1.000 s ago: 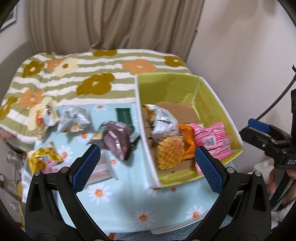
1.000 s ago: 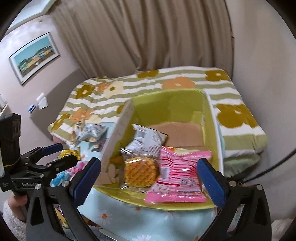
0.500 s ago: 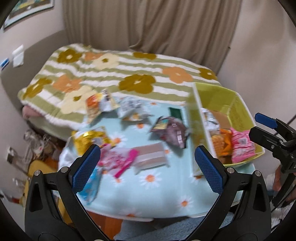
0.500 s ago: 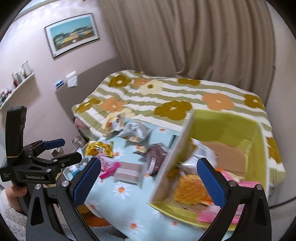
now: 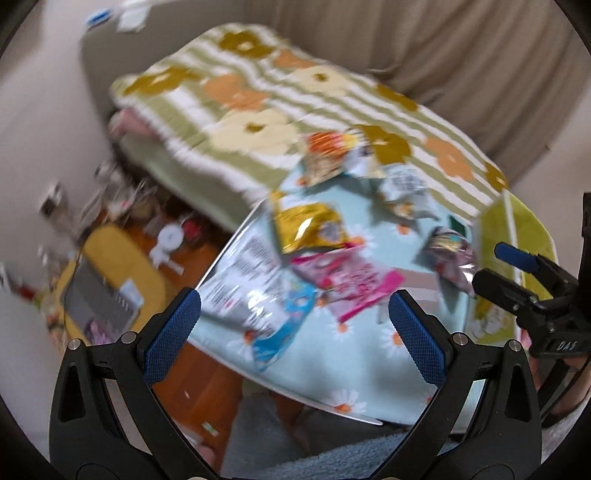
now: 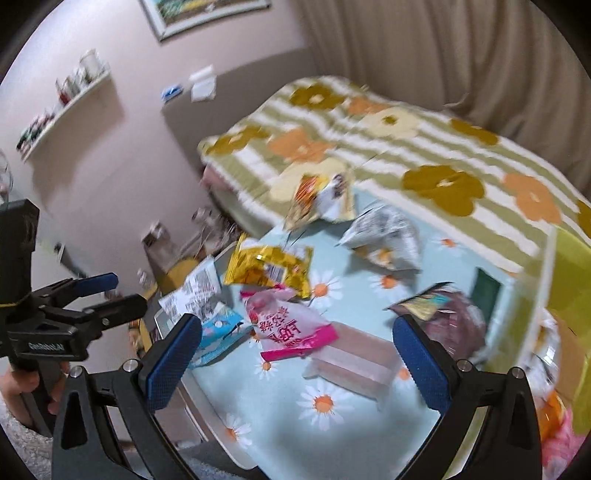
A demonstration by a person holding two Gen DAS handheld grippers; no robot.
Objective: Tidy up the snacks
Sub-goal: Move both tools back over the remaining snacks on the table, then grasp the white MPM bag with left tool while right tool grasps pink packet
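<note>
Remaining on the table [image 6: 369,435] are about eight packets [image 6: 271,267], few boxed [image 6: 569,280]; left gripper [image 5: 295,325] and right gripper [image 6: 297,356] gape empty.

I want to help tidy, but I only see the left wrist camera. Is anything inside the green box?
Observer: Yes. The right wrist camera shows an orange packet and a pink packet inside the green box.
Child: What's high up on the wall?
Observer: A shelf holding jars.
Child: Anything else up there?
Observer: A framed picture, cut off by the top edge.
</note>
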